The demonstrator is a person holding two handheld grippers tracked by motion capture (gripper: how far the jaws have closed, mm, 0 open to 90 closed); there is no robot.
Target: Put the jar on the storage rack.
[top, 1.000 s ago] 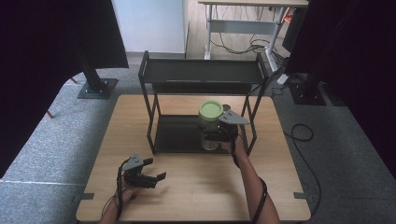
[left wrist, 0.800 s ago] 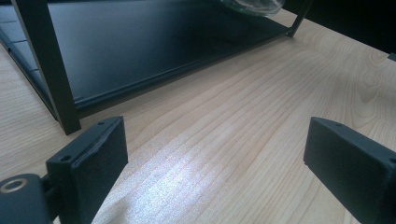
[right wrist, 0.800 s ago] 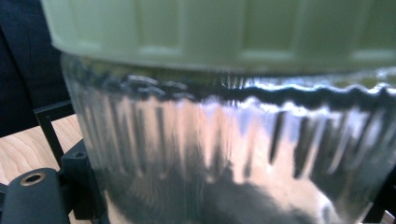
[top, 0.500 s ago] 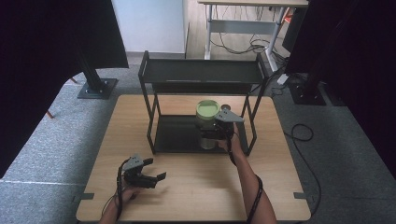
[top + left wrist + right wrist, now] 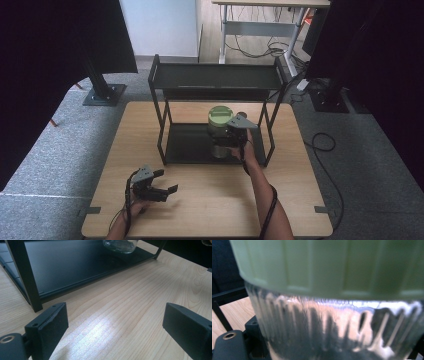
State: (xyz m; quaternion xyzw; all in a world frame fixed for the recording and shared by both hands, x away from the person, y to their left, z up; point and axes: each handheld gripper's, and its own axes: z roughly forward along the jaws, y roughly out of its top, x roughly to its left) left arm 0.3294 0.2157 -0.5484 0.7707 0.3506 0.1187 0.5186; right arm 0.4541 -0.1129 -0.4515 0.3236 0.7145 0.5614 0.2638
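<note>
In the high view, a black two-tier rack (image 5: 162,125) stands at the centre of the frame on a wooden table (image 5: 210,200). A clear glass jar (image 5: 219,131) with a pale green lid (image 5: 220,116) sits over the rack's lower shelf, right of centre. The right gripper (image 5: 231,134) grasps the jar from the right side, the forearm reaching up from the bottom edge. What the jar holds cannot be told. At lower left, the left gripper (image 5: 162,187) rests low over the bare table, its jaws spread apart and holding nothing.

In the left gripper view, the two black jaws rise at the lower left and lower right corners, wide apart over the wood grain. The rack's lower shelf (image 5: 75,265) fills the upper left, and the jar's glass base (image 5: 120,245) shows at the top centre.

In the right gripper view, the ribbed green lid (image 5: 332,265) spans the top and the fluted glass wall (image 5: 337,330) the lower part, pressed close between the jaws. The glass looks clear, with only reflections visible.
</note>
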